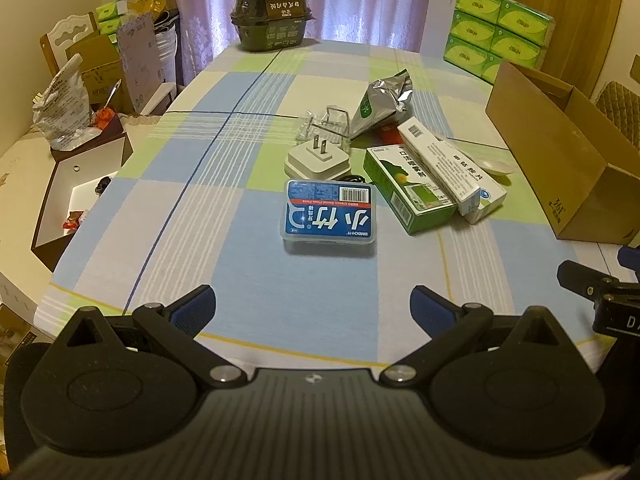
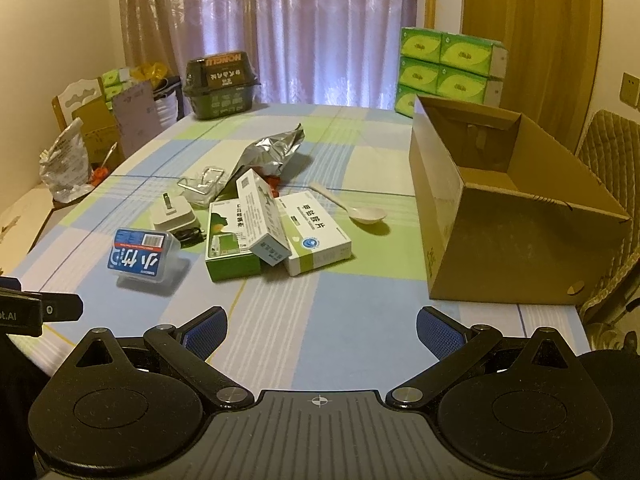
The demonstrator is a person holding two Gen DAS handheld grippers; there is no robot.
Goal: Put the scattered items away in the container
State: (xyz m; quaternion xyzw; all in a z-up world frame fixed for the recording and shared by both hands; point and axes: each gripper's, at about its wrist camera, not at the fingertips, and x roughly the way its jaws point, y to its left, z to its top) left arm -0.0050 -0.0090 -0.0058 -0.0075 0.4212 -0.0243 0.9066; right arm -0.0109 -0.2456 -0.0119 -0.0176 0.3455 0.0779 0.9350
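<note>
1. We've got both grippers hanging over the near edge of the checked blue-and-green tablecloth point(image 1: 240, 184). The left gripper point(image 1: 312, 308) and right gripper point(image 2: 322, 330) both have their blue-padded jaws spread wide with nothing between them, so no item is picked up yet.
2. The brown cardboard box point(image 2: 516, 256) sits on the right side of the table with its open top up, well apart from the clutter, which looks like a handy drop spot for the right arm.
3. The clutter is bunched mid-table: a clear plastic case with a blue label point(image 1: 330, 216) lies flat, nearest the left gripper, and is probably the easiest first grab.
4. Behind it are a white plug adapter point(image 1: 318, 160), a green medicine carton point(image 2: 228, 242) with two white cartons leaning across it, a crumpled silver foil pouch point(image 2: 272, 152) and a white plastic spoon point(image 2: 356, 210).
</note>
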